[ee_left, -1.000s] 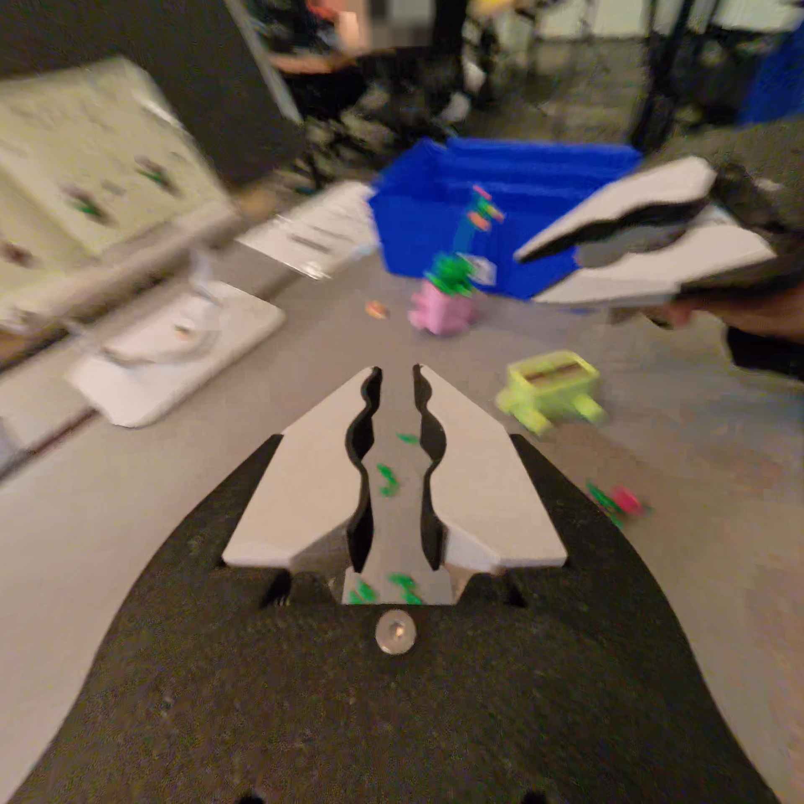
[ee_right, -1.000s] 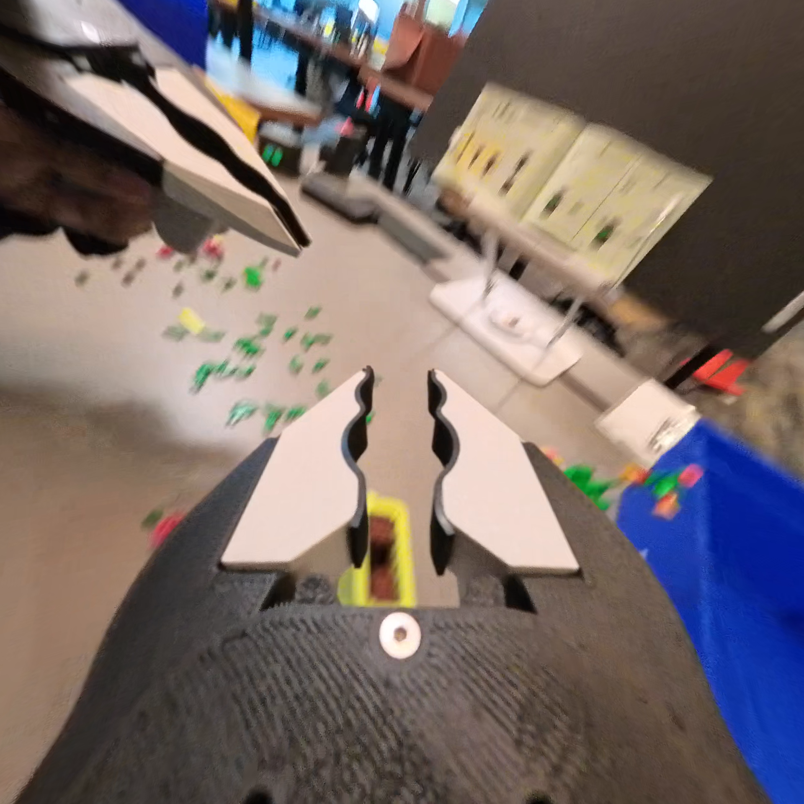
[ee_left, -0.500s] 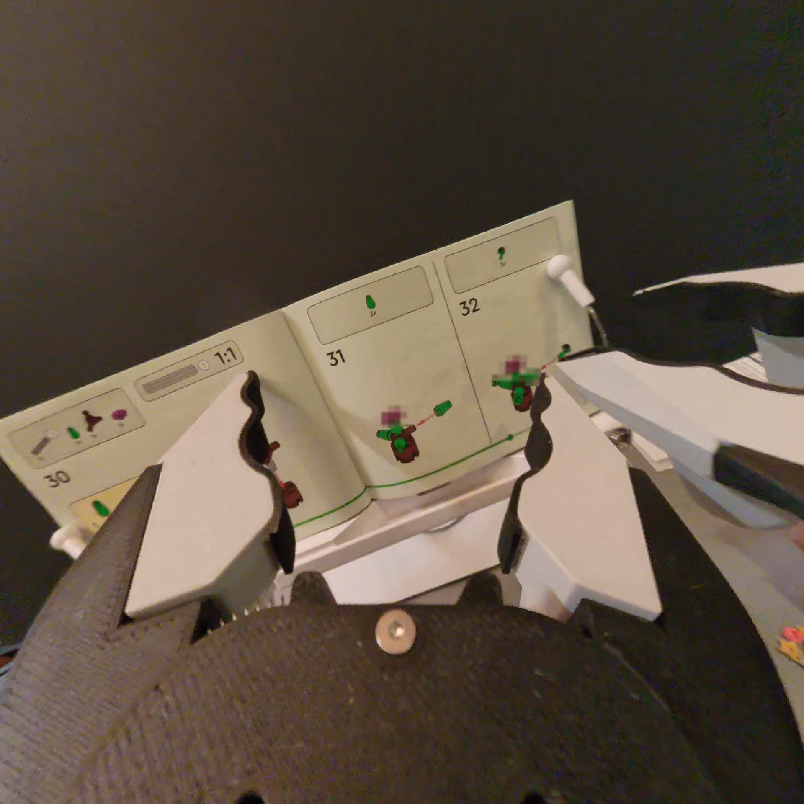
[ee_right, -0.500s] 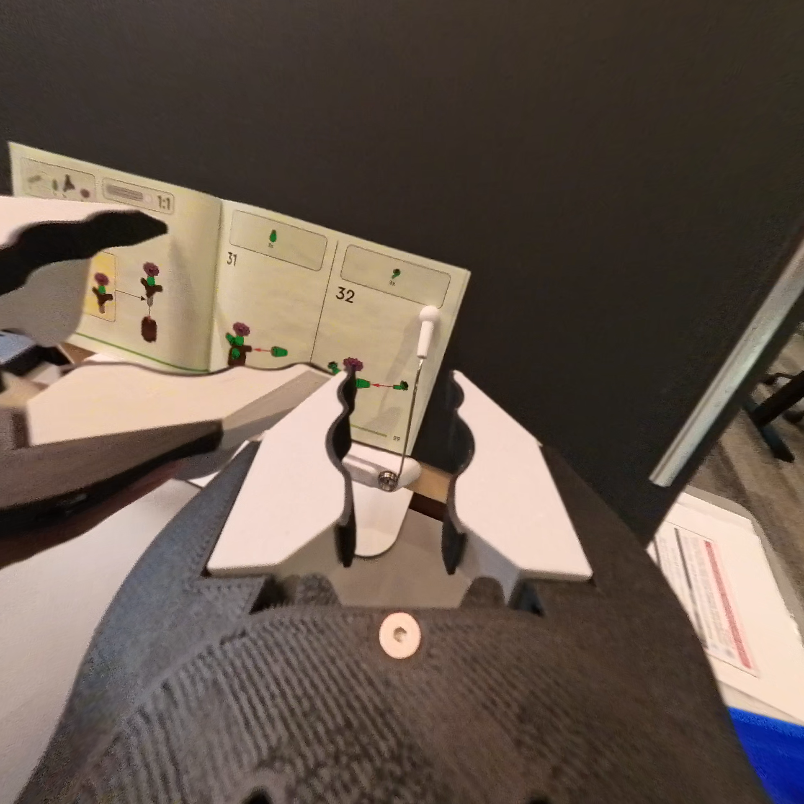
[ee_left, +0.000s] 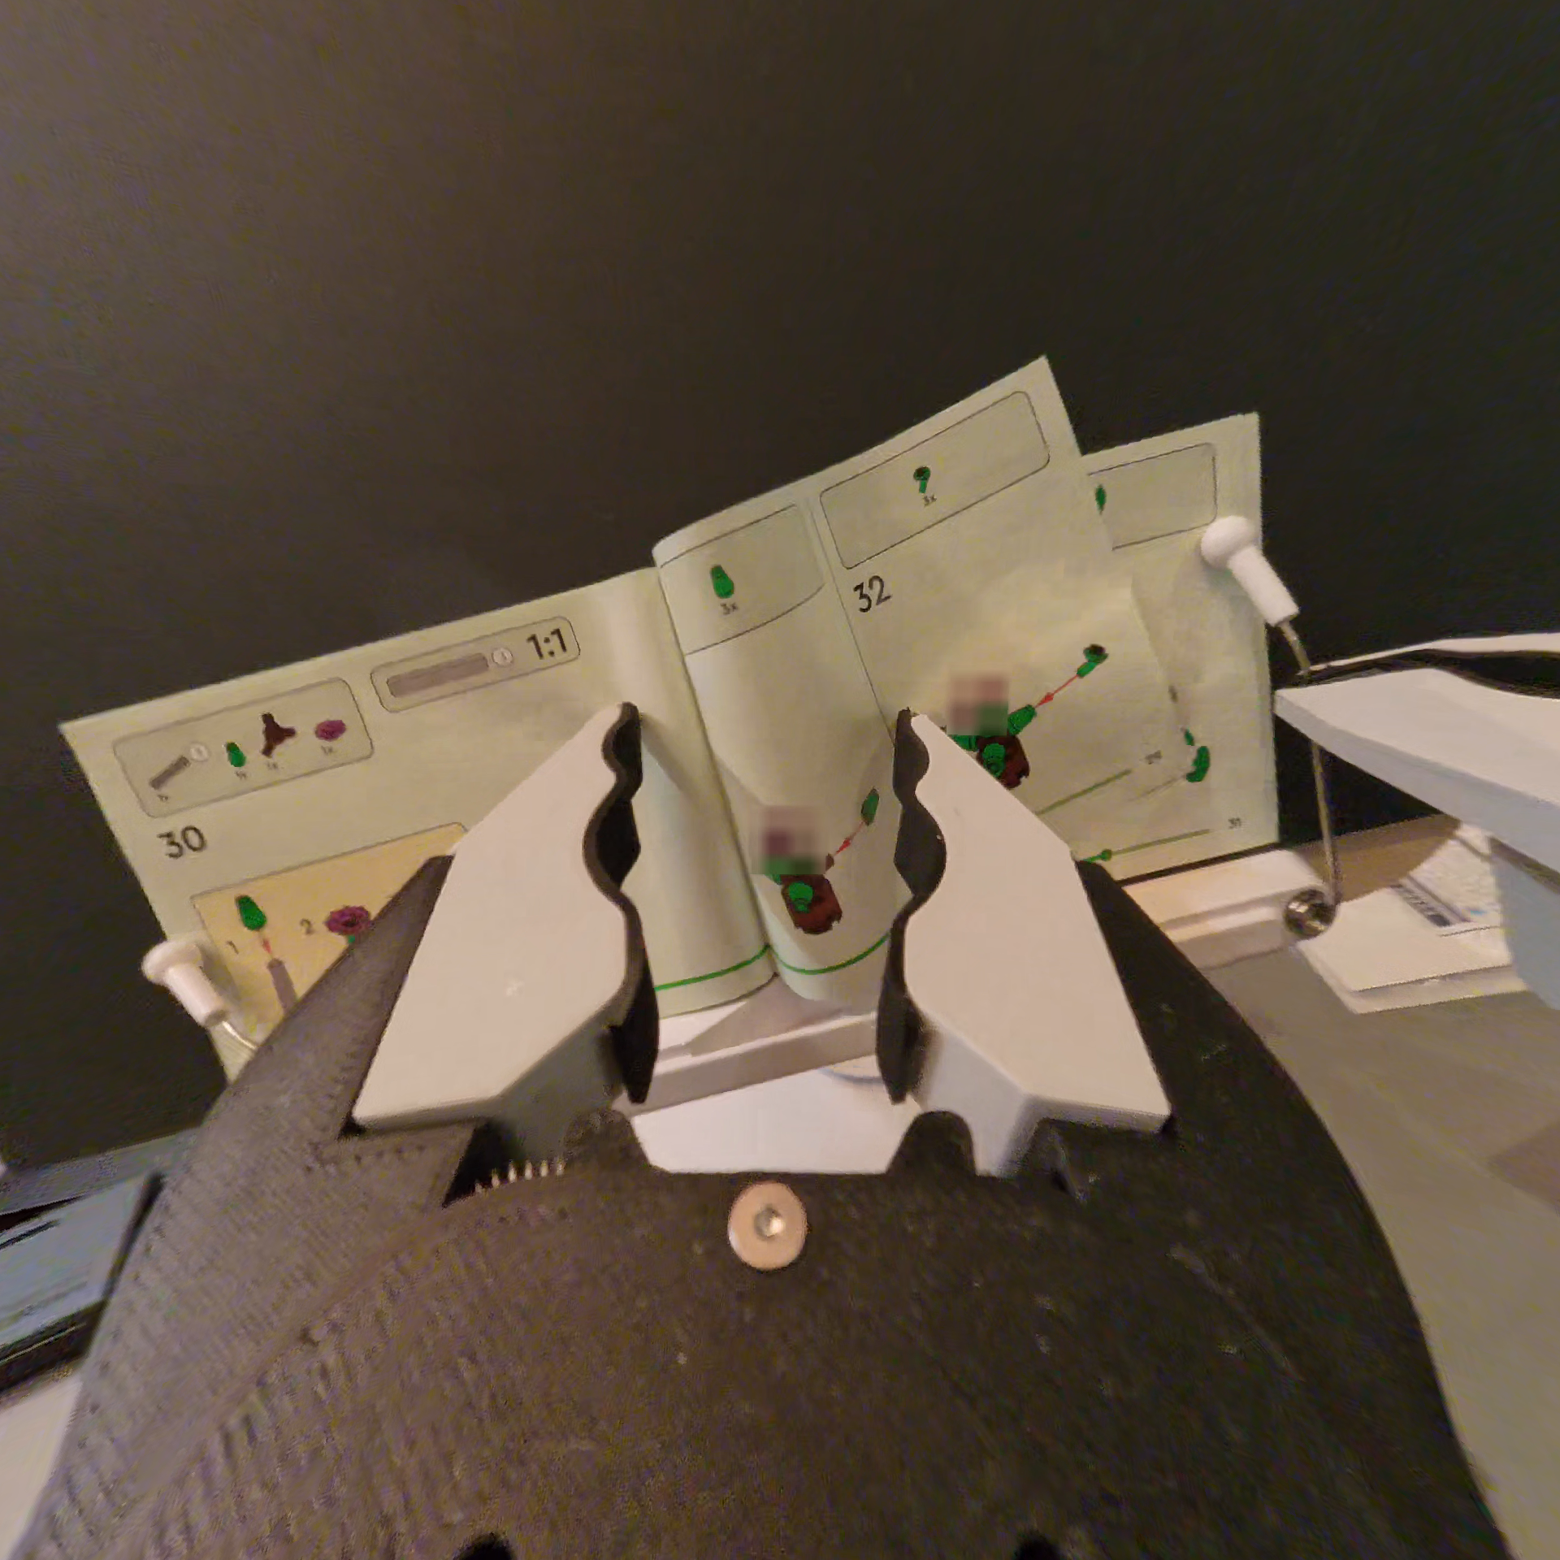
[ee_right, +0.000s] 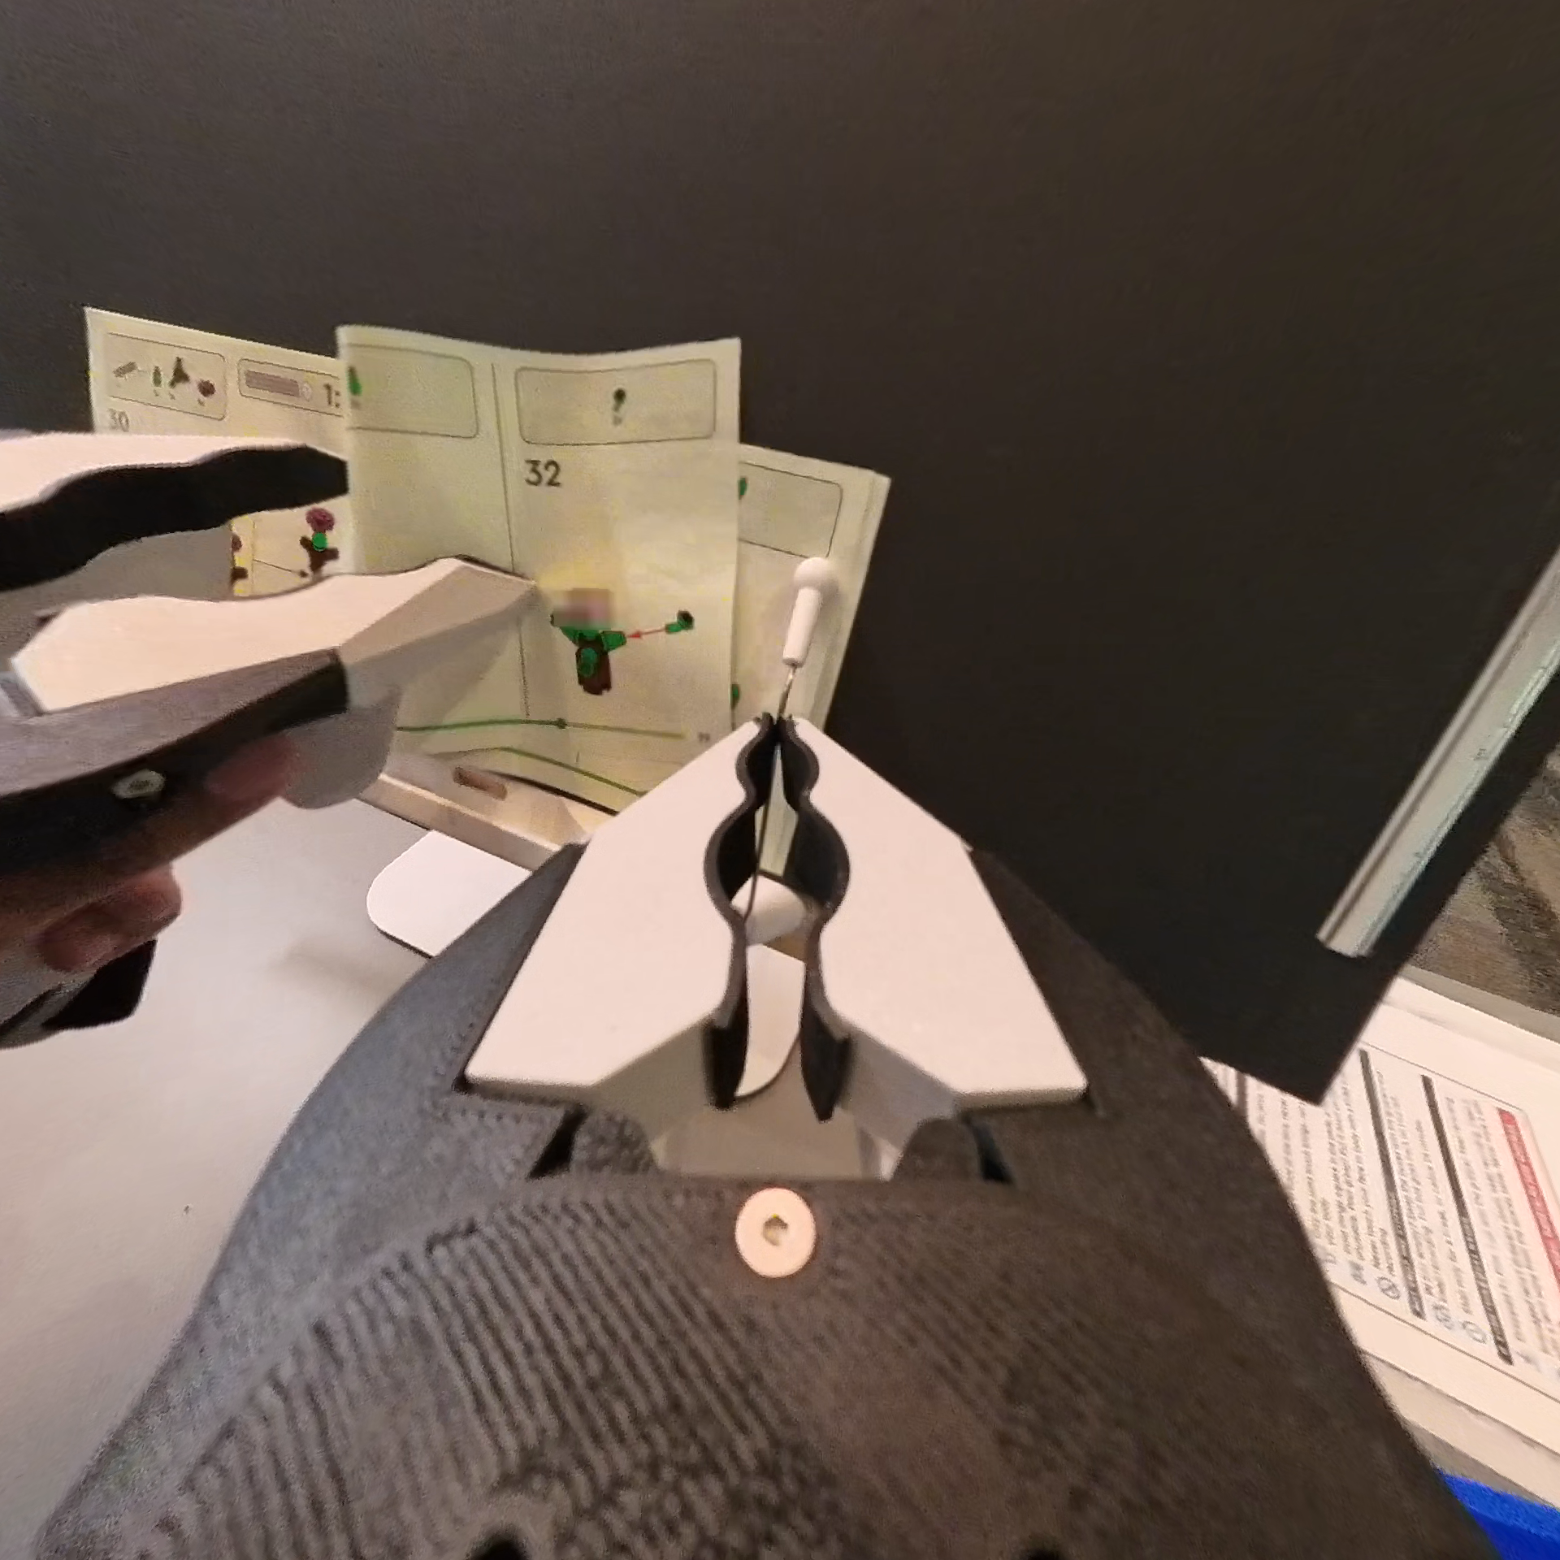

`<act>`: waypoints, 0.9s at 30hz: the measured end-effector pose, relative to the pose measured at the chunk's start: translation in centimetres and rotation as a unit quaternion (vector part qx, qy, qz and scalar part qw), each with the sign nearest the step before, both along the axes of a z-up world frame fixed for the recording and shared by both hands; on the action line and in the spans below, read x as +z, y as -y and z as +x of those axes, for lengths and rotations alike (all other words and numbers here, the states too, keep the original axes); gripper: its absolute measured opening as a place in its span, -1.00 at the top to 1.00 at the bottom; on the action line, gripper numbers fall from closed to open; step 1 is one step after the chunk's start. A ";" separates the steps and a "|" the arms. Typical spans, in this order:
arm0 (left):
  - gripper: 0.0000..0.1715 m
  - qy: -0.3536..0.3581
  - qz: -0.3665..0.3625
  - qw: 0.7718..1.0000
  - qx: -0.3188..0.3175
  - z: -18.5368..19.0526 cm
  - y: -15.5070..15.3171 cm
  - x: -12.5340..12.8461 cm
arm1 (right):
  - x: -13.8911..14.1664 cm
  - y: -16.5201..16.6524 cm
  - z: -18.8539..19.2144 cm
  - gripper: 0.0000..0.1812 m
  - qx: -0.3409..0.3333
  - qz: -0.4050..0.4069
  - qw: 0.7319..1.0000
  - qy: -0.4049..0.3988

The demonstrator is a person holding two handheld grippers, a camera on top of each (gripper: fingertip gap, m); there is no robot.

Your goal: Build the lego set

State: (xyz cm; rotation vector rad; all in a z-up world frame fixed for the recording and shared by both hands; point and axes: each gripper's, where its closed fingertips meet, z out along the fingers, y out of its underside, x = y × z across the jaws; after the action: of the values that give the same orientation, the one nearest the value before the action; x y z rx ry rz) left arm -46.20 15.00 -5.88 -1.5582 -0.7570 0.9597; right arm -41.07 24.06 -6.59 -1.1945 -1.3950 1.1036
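The open instruction booklet (ee_left: 506,760) stands on a white stand (ee_left: 760,1123) against a black panel. My left gripper (ee_left: 764,726) is open, its fingers against the booklet. The right-hand page (ee_left: 954,641) bulges forward between them, and the page behind it shows. In the right wrist view the left gripper (ee_right: 430,532) has its lower fingertip on that page (ee_right: 625,506). My right gripper (ee_right: 777,722) is shut on the thin wire of the right page holder, whose white tip (ee_right: 812,608) sticks up just above the fingertips. It also shows at the right edge of the left wrist view (ee_left: 1291,688).
A second white-tipped page holder (ee_left: 181,979) pins the booklet's left page. A printed paper sheet (ee_right: 1435,1266) lies at the right of the stand, with a blue bin corner (ee_right: 1511,1511) below it. A hand (ee_right: 84,920) holds the left gripper.
Both grippers swung up from the brick-strewn table to the booklet. The left gripper's fingers narrowed from wide open and the right page buckled. The right gripper shut on the holder wire.
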 end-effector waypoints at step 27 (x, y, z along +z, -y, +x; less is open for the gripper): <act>0.31 0.141 0.205 0.968 -0.020 -1.9 13.3 0.8 | 5.6 12.7 -1.6 0.33 0.199 0.148 0.969 0.010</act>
State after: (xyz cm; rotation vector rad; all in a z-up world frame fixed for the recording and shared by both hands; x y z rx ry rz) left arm -48.07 1.69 -5.11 -1.3483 -1.0465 0.5110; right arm -42.66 11.32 -0.96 -0.7308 -1.7946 1.1018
